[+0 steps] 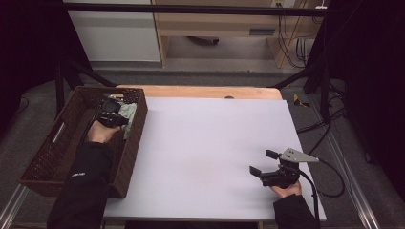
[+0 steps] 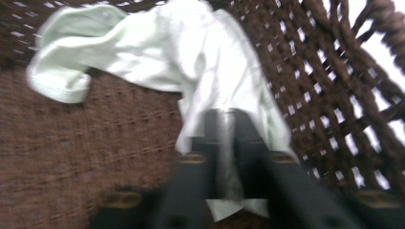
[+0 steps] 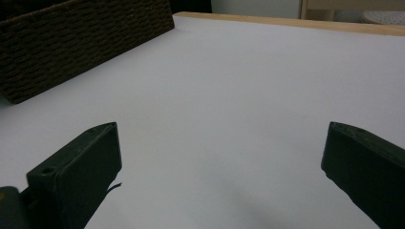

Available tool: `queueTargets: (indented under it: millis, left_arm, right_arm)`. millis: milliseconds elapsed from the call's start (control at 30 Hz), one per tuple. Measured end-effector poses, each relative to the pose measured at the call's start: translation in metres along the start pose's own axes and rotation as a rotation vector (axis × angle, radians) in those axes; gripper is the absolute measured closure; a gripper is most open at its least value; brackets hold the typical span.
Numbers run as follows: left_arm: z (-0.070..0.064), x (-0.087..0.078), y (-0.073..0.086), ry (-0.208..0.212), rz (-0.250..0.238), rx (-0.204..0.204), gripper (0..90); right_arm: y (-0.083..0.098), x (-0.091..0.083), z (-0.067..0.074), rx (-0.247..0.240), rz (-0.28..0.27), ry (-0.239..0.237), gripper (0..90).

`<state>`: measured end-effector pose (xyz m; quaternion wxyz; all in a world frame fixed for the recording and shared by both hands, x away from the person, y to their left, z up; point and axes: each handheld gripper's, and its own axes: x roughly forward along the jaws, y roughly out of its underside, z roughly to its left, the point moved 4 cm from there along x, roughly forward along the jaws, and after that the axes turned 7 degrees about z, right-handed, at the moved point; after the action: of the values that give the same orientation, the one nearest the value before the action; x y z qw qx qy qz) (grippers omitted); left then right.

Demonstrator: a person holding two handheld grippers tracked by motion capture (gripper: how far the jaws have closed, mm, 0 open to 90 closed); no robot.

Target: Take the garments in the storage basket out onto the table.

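Note:
Inside the brown wicker basket (image 1: 55,152) at the table's left, my left gripper (image 1: 112,115) points down into the far end. A pale green cloth (image 1: 129,113) lies crumpled there. In the left gripper view the cloth (image 2: 157,52) drapes over the basket floor (image 2: 86,157), and a fold of it runs down between the two jaws, which stand close together. My left gripper (image 2: 228,119) is shut on that fold. Near the table's front right, my right gripper (image 1: 262,161) rests low over the white surface, open (image 3: 222,138), with nothing between its jaws.
The white table top (image 1: 215,138) stretches between the two hands, with a wooden edge (image 1: 200,91) at the back. The basket's side wall (image 3: 81,43) rises at the left in the right gripper view. Black frame posts and cables stand beyond the table on the right.

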<state>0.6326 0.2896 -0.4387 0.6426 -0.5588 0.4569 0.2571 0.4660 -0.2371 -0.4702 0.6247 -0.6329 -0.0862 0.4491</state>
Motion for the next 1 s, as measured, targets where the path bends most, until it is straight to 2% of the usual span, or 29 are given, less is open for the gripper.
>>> queueTargets:
  millis: [33,100,133,200,333,500,567,633,667,767,1000]
  left_arm:
    - [0.000,0.001,0.000,-0.016,0.002,0.003,66.5]
    - [0.001,0.005,0.001,-0.021,0.014,0.008,49.7]
    - [0.001,0.006,0.002,-0.040,0.027,0.013,42.1]
    - [0.002,0.007,0.003,-0.043,0.034,0.006,35.1]
    - [0.004,0.007,0.005,-0.028,0.050,-0.008,29.6]
    - [0.004,0.009,0.008,0.002,0.073,-0.021,28.0]
    - [0.004,0.011,0.010,0.018,0.096,-0.027,28.5]
    - [0.003,0.013,0.012,0.003,0.123,-0.007,28.5]
    - [0.002,0.013,0.012,0.013,0.123,-0.005,30.8]
    - [-0.001,0.013,0.011,0.028,0.123,0.009,45.5]
    - [0.001,0.010,0.011,0.060,0.128,-0.027,79.6]
  right_arm:
    - [0.000,0.000,0.000,0.000,0.000,0.000,0.4]
    - [0.000,0.000,0.000,0.001,0.001,-0.001,0.3]
    - [0.000,0.000,0.000,0.002,0.002,-0.002,0.3]
    - [0.000,0.000,0.000,0.001,0.001,-0.001,0.4]
    - [0.000,0.000,0.000,0.000,0.000,0.000,0.3]
    - [0.000,0.000,0.000,0.000,0.000,0.000,0.3]
    - [0.000,0.000,0.000,0.000,-0.001,0.000,0.3]
    - [0.000,0.000,0.000,0.001,0.001,0.000,0.3]
    - [0.000,0.000,0.000,0.000,0.001,0.000,0.3]
    - [0.000,0.000,0.000,0.000,-0.001,0.000,0.3]
    - [0.000,0.000,0.000,0.000,-0.002,0.000,0.3]
